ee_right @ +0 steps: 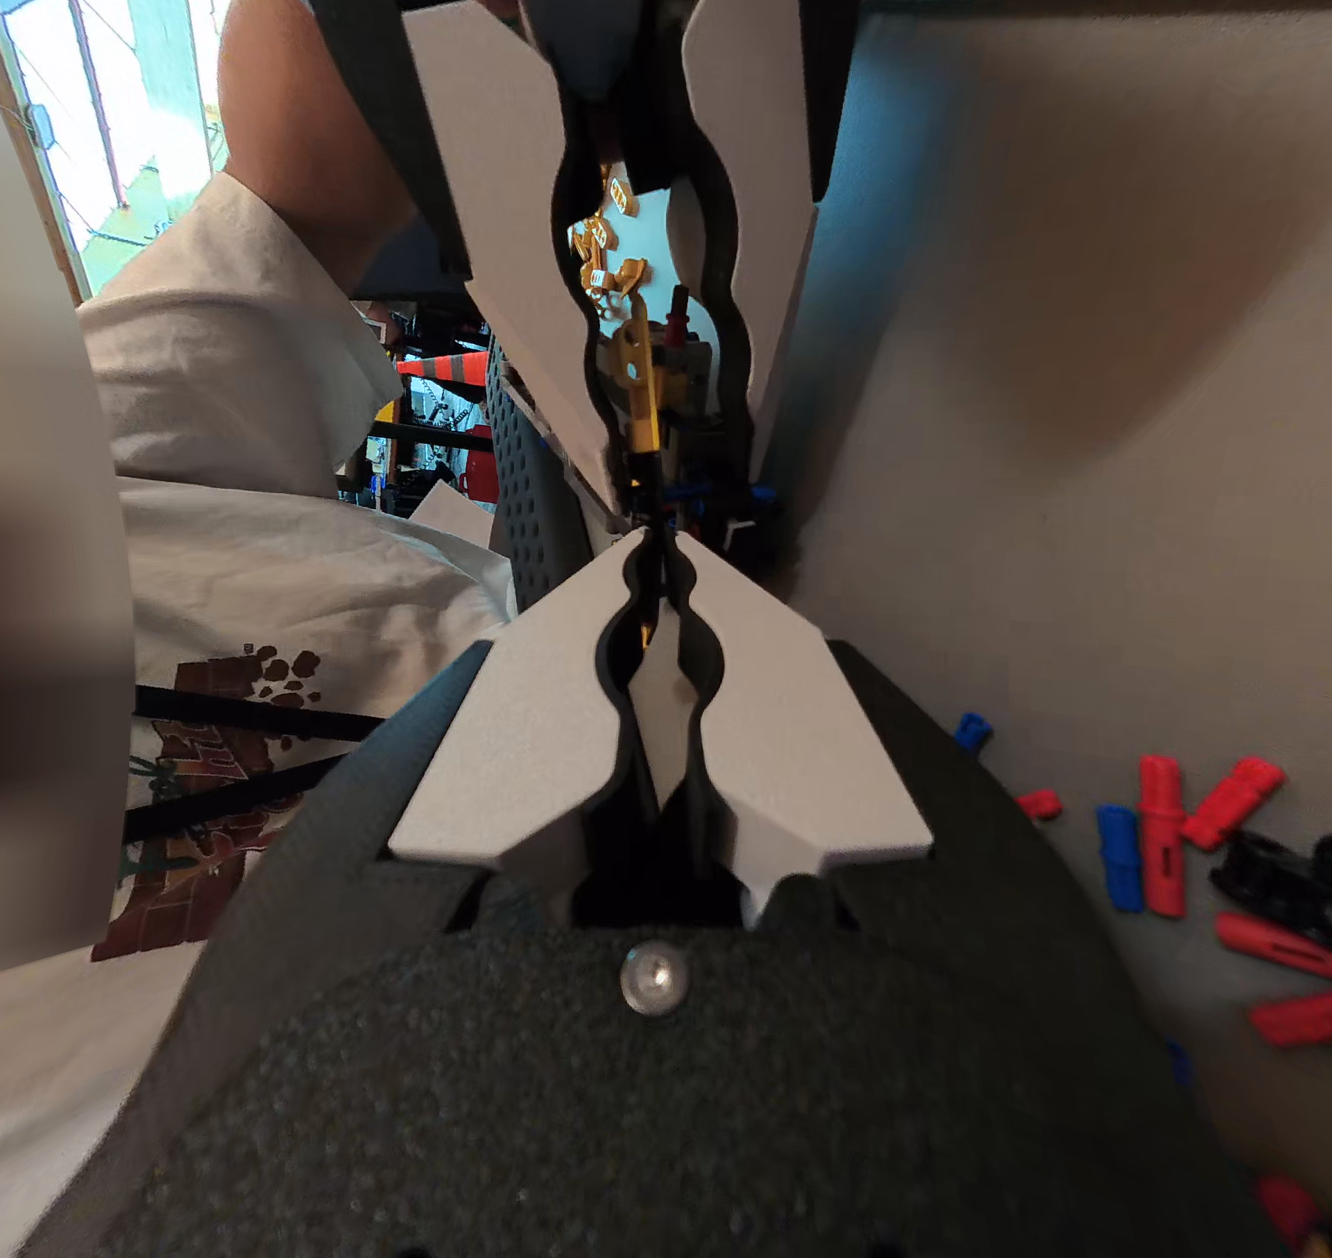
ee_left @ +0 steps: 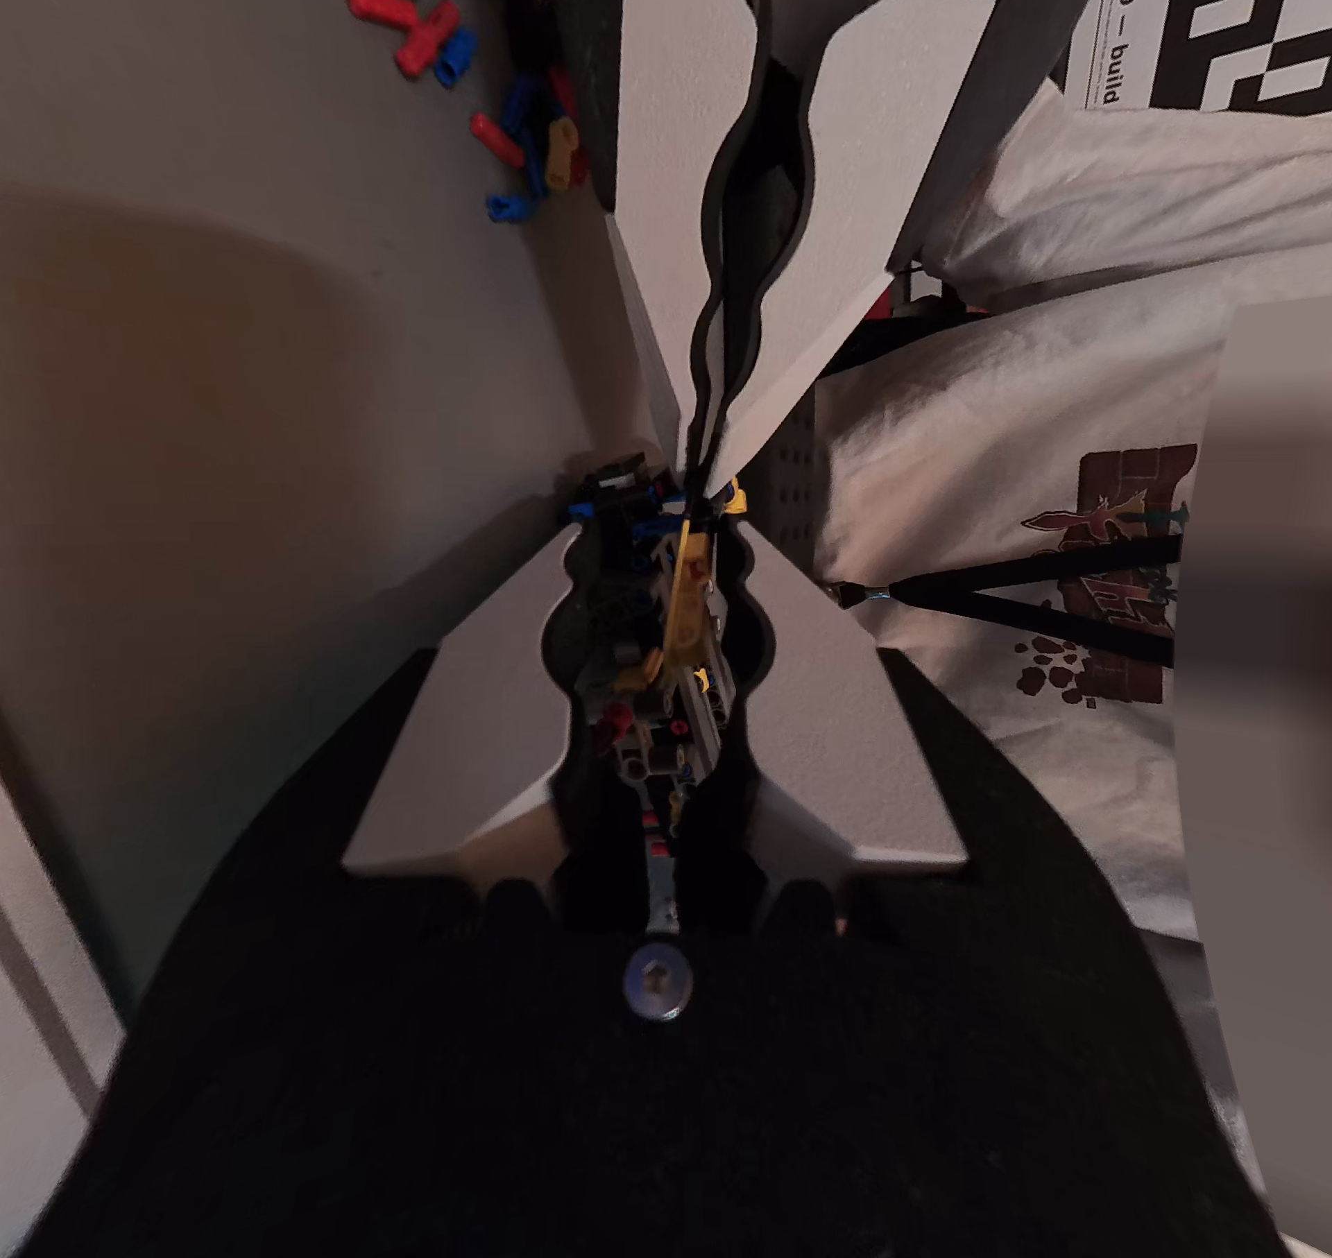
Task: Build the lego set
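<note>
My left gripper [ee_left: 652,647] clamps the grey-black-yellow build [ee_left: 670,683] lengthwise; my right gripper [ee_right: 659,553] pinches its yellow beam [ee_right: 641,387] tip, facing.

**Two grippers tip to tip over the table**

In the left wrist view the lego assembly [ee_left: 659,654] sits between the left gripper [ee_left: 652,532] fingers at frame centre. The right gripper [ee_left: 695,460] comes down from the top, its tips meeting the assembly's far end. Loose pins [ee_left: 461,63] lie on the table [ee_left: 180,143] at upper left; a person's shirt [ee_left: 1009,467] fills the right, a printed sheet [ee_left: 1225,13] the upper right corner.
</note>
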Motion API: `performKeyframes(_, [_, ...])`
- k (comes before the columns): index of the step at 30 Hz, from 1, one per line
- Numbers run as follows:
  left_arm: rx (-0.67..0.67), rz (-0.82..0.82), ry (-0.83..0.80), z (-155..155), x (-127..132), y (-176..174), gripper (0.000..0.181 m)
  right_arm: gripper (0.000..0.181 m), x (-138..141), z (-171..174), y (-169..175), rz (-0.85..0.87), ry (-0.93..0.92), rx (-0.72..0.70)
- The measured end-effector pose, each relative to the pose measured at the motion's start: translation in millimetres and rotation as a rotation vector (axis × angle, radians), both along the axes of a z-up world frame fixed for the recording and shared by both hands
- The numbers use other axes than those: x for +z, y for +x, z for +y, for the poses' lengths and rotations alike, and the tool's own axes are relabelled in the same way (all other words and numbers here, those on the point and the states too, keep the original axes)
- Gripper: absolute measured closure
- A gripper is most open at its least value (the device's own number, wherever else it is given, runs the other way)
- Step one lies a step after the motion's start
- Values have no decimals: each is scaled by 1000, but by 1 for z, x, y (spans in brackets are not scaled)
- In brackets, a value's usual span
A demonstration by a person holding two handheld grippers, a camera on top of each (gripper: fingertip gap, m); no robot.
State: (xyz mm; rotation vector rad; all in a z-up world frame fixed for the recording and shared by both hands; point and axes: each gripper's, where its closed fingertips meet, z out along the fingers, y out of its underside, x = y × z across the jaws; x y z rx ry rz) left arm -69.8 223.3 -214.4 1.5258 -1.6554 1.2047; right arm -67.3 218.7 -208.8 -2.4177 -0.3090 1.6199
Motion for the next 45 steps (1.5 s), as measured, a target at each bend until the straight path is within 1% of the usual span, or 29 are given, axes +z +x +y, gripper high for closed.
performKeyframes(3, [-10, -15, 13, 0, 0, 0, 152, 181, 0, 0, 0, -11, 16, -2])
performKeyframes(5, [-11, -23, 19, 0, 0, 0, 152, 180, 1, 1, 1, -22, 69, 6])
performKeyframes(7, [-9, -25, 21, -1, 0, 0, 152, 168, 7, 3, 3, 2, 126, -2])
performKeyframes(9, [-6, -22, 20, -1, 0, 0, 152, 152, 9, 6, 8, 10, 184, -29])
performKeyframes(11, [-4, -25, 23, -2, 0, 0, 152, 137, 3, 6, 11, -22, 211, -38])
performKeyframes(14, [-2, -31, 28, -1, 0, -1, 152, 129, -10, -9, 2, -31, 164, 29])
performKeyframes(15, [-3, -35, 30, -2, 1, -1, 152, 133, -9, -11, -1, -14, 156, 41])
performKeyframes(17, [-11, -37, 29, -2, 1, -2, 152, 133, -6, -13, -3, 13, 147, 46])
performKeyframes(22, [-8, -44, 29, -3, 1, -2, 152, 143, -13, -15, 2, -70, 154, 66])
performKeyframes(24, [-5, -48, 32, -2, 0, -3, 152, 145, -10, -12, 9, -148, 209, 25])
performKeyframes(27, [1, -49, 30, -2, 0, -2, 152, 152, 3, -13, 11, -265, 360, -31])
performKeyframes(28, [2, -50, 29, -2, 0, -2, 152, 152, 1, -18, 8, -313, 380, -36])
performKeyframes(30, [3, -58, 30, -3, 0, -1, 152, 151, -12, -25, 6, -440, 364, -72])
performKeyframes(32, [0, -64, 35, -3, 0, 0, 152, 158, -9, -28, -2, -420, 374, -147])
performKeyframes(33, [-2, -66, 36, -4, 0, 0, 152, 158, -10, -27, -2, -417, 359, -196])
performKeyframes(35, [-6, -71, 38, -4, 0, 0, 152, 158, -10, -28, -2, -411, 359, -243])
performKeyframes(41, [-15, -84, 49, -5, 0, -1, 152, 159, -11, -30, -3, -358, 311, -278])
performKeyframes(44, [-18, -97, 60, -4, 1, -1, 152, 155, -10, -29, 1, -354, 317, -269])
performKeyframes(45, [-18, -103, 66, -5, 1, -2, 152, 147, -6, -27, 0, -313, 327, -271])
